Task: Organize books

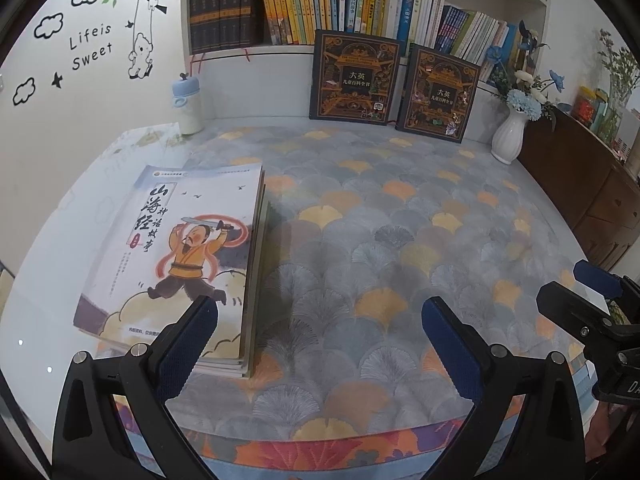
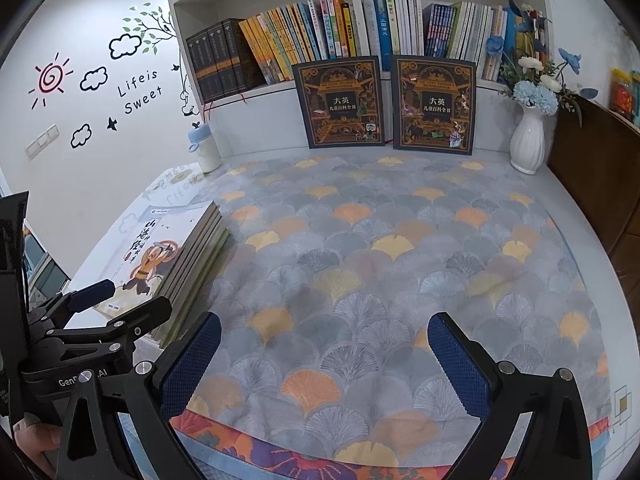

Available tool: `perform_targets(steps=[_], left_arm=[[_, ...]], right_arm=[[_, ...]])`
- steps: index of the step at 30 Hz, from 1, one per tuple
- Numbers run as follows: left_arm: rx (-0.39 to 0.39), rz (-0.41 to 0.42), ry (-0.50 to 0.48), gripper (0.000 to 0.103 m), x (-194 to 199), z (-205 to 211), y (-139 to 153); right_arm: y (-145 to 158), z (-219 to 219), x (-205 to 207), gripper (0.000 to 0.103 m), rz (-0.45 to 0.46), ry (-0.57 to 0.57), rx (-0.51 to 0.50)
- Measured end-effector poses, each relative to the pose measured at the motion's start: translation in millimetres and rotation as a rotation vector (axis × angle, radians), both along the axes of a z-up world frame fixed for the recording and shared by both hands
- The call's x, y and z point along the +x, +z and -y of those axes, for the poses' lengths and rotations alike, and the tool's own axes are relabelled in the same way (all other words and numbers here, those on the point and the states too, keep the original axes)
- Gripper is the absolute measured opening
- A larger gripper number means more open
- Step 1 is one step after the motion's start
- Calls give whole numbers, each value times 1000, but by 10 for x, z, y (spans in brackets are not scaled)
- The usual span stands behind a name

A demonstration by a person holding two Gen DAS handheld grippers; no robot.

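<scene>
Stack of books lying flat at left of frame, near corner hidden behind the left gripper finger, lower titles impossible to read. Long axis running from lower frame toward the shelf at top, spines facing right. Left gripper and right gripper both spread wide over the patterned mat, gripping nothing.

A cloth of grey, blue, orange and yellow fan-shaped ginkgo leaves covers the desk, edged near the front with an orange and purple floral band. The pale book on top of the stack shows a cartoon figure in orange. Two dark navy books with ornate gold patterning stand beside a ribbed white vase of blue and white flowers.
</scene>
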State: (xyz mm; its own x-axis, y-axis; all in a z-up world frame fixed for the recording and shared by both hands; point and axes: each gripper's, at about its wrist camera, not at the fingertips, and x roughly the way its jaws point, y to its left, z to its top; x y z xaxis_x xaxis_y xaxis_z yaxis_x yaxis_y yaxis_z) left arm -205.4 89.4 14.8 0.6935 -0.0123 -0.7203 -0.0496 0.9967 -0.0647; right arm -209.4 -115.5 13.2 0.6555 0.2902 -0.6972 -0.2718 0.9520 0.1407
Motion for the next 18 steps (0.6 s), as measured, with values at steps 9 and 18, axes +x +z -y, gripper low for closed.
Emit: perform_targets(steps=[9, 18], left_arm=[[-4, 7, 5, 102, -27, 9, 10], [-4, 5, 6, 102, -36, 12, 11]], right_arm=[[3, -9, -3, 103, 2, 0, -3], [-10, -23, -29, 103, -1, -3, -6]])
